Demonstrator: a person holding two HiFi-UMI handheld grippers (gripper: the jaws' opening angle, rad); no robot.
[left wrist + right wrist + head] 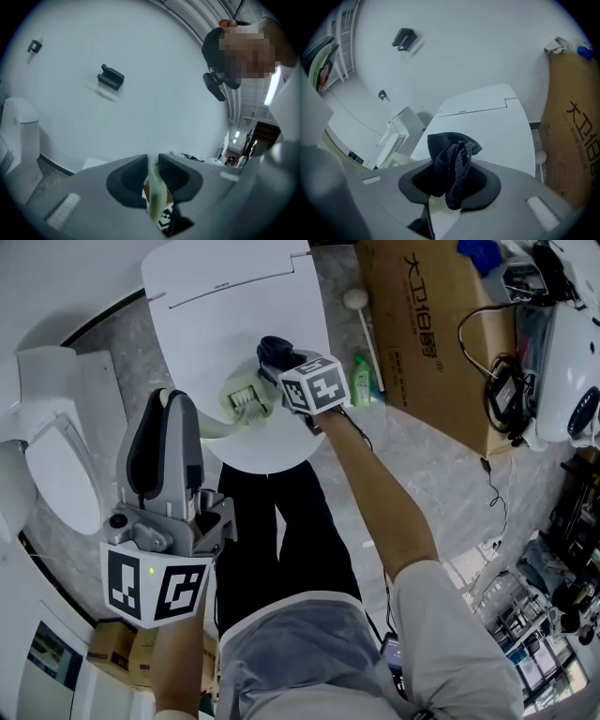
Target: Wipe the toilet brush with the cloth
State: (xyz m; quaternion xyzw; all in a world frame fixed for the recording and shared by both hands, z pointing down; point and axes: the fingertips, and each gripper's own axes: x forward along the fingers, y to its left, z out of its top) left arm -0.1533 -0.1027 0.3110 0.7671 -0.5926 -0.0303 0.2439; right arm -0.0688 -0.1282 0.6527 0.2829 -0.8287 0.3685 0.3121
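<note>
In the head view the pale green toilet brush [246, 397] hangs over the closed white toilet lid [225, 292], its head toward the right gripper. My left gripper [172, 407] is shut on the brush's handle, which shows as a pale green strip [157, 194] pinched between the jaws in the left gripper view. My right gripper [274, 360] is shut on a dark bunched cloth [272, 349], right beside the brush head. The cloth [452, 161] sticks out past the right jaws, and a bit of the pale brush [396, 161] lies to its left.
A big cardboard box [441, 324] stands right of the toilet, with a green bottle [361, 381] and a white ball-ended stick [356, 302] between them. A second white toilet [56, 465] sits at the left. Cables and gear [525, 381] crowd the far right.
</note>
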